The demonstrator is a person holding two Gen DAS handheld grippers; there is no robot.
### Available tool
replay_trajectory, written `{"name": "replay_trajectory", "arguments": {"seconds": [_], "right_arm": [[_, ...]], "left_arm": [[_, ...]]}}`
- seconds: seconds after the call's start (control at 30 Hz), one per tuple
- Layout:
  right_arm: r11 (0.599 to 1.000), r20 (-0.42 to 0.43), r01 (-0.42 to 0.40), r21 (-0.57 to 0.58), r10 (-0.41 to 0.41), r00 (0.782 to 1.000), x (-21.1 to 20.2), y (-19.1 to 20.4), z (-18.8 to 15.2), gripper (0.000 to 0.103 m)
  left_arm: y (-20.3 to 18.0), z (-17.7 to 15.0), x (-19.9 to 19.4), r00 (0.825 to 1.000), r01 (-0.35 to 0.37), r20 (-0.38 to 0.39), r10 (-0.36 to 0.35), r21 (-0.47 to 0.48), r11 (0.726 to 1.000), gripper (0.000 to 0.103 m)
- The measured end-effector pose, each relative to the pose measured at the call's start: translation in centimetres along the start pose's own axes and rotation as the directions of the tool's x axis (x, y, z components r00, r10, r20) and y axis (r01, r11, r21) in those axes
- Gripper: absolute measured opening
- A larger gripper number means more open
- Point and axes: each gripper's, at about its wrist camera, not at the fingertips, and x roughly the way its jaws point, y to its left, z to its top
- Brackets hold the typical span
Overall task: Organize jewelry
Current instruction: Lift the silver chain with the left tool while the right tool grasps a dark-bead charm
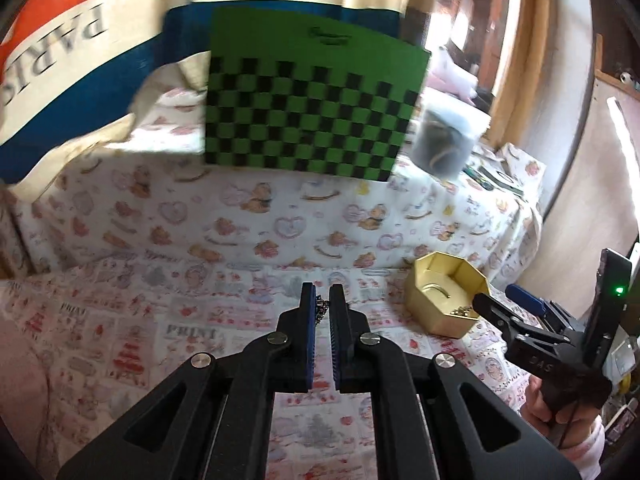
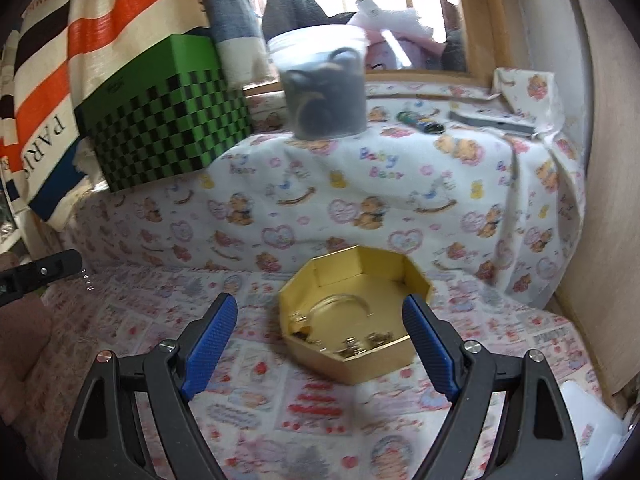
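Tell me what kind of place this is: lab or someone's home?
Most likely a home, perhaps a bedroom corner. The surface is draped in a Baby Bear print cloth, striped tote bags lean behind a green checkered box, and a gold octagonal box holds jewelry.

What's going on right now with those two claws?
Left gripper shut on chain. Right gripper open before gold box. Nothing blocking.

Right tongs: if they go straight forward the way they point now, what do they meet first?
Most likely the gold octagonal box, which lies open directly ahead between the spread fingers of the right tongs. Depth is unclear, but nothing appears to stand in front of it.
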Motion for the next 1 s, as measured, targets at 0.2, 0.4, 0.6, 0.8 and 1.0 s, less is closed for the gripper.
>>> {"name": "replay_trajectory", "arguments": {"seconds": [0.2, 0.4, 0.6, 0.8, 1.0], "right_arm": [[0.998, -0.004, -0.006, -0.063, 0.006, 1.0, 0.2, 1.9, -0.6, 0.086], [0.999, -0.027, -0.026, -0.034, 0.026, 0.999, -0.4, 2.4, -0.5, 0.086], [0.997, -0.035, -0.055, -0.055, 0.053, 0.998, -0.6, 4.3, 0.4, 0.086], [0.994, -0.097, -0.09, -0.062, 0.084, 0.992, 1.5, 6.7, 1.6, 0.086], [0.99, -0.211, -0.105, -0.094, 0.083, 0.974, 6.4, 9.2, 1.5, 0.053]], "left_arm": [[2.1, -1.1, 1.5, 0.999, -0.012, -0.035, 0.01, -0.041, 0.999, 0.006], [3.2, -1.6, 2.1, 0.997, -0.055, -0.05, 0.053, -0.052, 0.997, 0.006], [3.8, -1.6, 1.8, 0.996, -0.086, -0.021, 0.085, -0.058, 0.995, 0.006], [3.9, -2.0, 2.4, 0.992, -0.125, -0.041, 0.122, -0.075, 0.989, 0.006], [5.4, -2.2, 3.9, 0.986, -0.155, -0.069, 0.149, -0.087, 0.984, 0.006]]}}
